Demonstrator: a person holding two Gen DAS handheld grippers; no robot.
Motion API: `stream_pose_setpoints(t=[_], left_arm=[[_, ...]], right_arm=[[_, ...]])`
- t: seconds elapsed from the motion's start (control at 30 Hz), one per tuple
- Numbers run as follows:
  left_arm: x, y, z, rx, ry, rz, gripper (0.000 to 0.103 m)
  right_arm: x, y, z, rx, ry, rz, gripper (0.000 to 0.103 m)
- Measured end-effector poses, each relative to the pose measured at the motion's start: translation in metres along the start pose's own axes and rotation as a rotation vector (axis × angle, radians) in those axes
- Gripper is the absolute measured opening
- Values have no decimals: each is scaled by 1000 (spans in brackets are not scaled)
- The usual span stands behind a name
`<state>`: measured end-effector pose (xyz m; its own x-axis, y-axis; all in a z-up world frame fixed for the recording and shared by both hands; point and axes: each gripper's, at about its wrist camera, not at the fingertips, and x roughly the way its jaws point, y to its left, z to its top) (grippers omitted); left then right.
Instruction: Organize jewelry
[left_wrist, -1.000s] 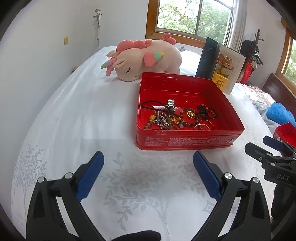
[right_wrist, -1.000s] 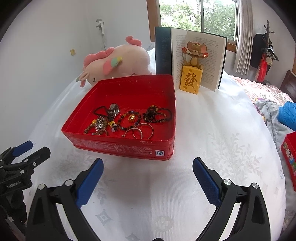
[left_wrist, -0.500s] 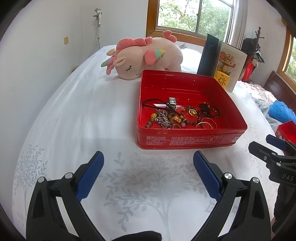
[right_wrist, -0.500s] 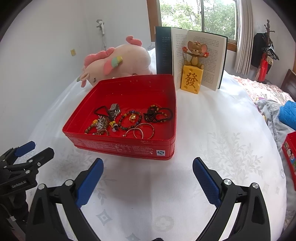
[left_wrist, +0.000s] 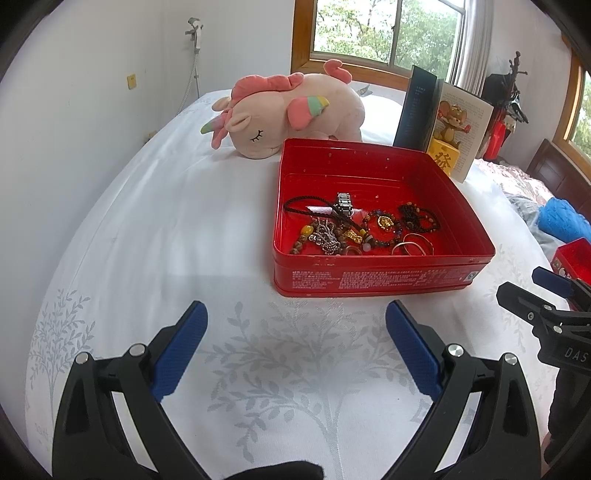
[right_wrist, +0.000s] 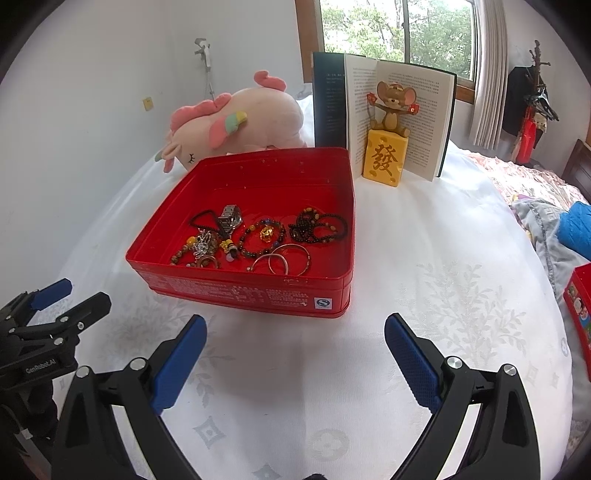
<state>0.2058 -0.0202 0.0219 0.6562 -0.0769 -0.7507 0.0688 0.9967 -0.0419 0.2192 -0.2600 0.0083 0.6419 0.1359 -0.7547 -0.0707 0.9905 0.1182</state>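
Observation:
A red tin box (left_wrist: 373, 280) (right_wrist: 240, 288) sits on a white patterned bedsheet. Inside lie several jewelry pieces: a black cord necklace (left_wrist: 306, 203), a metal watch (left_wrist: 344, 204) (right_wrist: 229, 216), a silver chain (left_wrist: 327, 236), a beaded bracelet with gold charm (left_wrist: 384, 223) (right_wrist: 265, 233), dark bead bracelets (left_wrist: 419, 218) (right_wrist: 317, 226) and silver bangles (left_wrist: 413, 246) (right_wrist: 286, 258). My left gripper (left_wrist: 295, 332) is open and empty, just in front of the box. My right gripper (right_wrist: 293, 343) is open and empty, in front of the box's right corner.
A pink unicorn plush (left_wrist: 288, 110) (right_wrist: 236, 122) lies behind the box. An open book (right_wrist: 391, 110) with a mouse figurine on a yellow block (right_wrist: 386, 147) stands at the back right. Another red box (right_wrist: 580, 306) sits at the far right edge. Blue cloth (left_wrist: 561, 221) lies on the right.
Both grippers have moved slightly closer to the box and risen a little, showing more of its inside. Both stay open.

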Motion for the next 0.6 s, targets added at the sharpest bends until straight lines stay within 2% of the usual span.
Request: stream_pose_setpoints(t=[0.6], left_arm=[[1,0,-1,3,3,-1,96]], right_arm=[[3,0,-2,-3,4,-4,97]])
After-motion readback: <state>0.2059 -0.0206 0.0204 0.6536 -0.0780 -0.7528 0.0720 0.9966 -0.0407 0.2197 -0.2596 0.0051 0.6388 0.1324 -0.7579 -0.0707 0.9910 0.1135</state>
